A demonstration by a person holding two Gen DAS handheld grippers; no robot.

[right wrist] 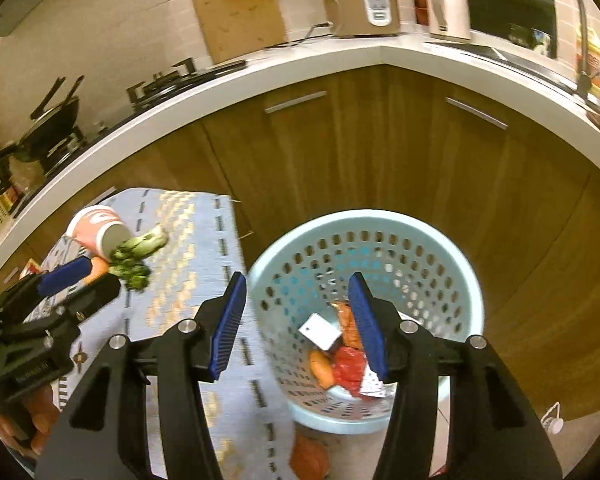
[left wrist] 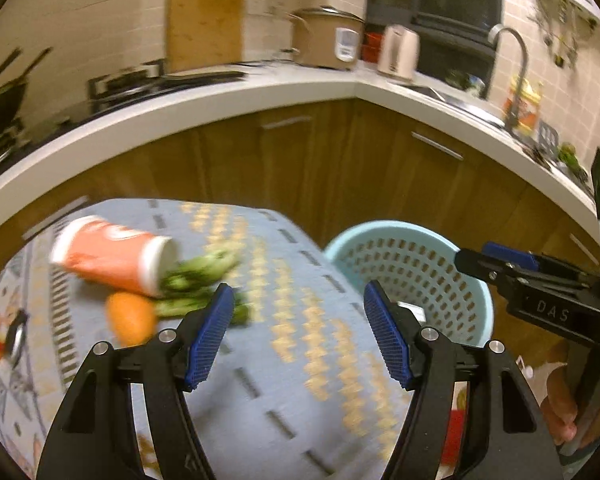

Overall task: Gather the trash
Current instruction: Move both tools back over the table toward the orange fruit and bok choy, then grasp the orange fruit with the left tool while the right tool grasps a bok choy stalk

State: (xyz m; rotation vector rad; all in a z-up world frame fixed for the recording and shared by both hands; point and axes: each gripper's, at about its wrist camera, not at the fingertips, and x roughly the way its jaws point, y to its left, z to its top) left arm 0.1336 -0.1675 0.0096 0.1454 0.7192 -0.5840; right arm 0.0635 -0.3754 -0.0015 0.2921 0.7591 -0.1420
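Tiled kitchen walls [left wrist: 112,12], white corner countertop [right wrist: 380,54], wooden cabinets [right wrist: 360,140]

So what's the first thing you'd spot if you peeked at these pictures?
The pale blue basket full of holes, standing on the floor by the wooden cabinets, with bright wrappers and scraps in the bottom. Next, the red paper cup tipped on its side on the patterned cloth, with green vegetables at its mouth and an orange thing beside it. Both grippers are open and empty.

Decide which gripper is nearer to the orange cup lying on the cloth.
Left. The left gripper hovers beside the cup; the right gripper hangs over the basket.
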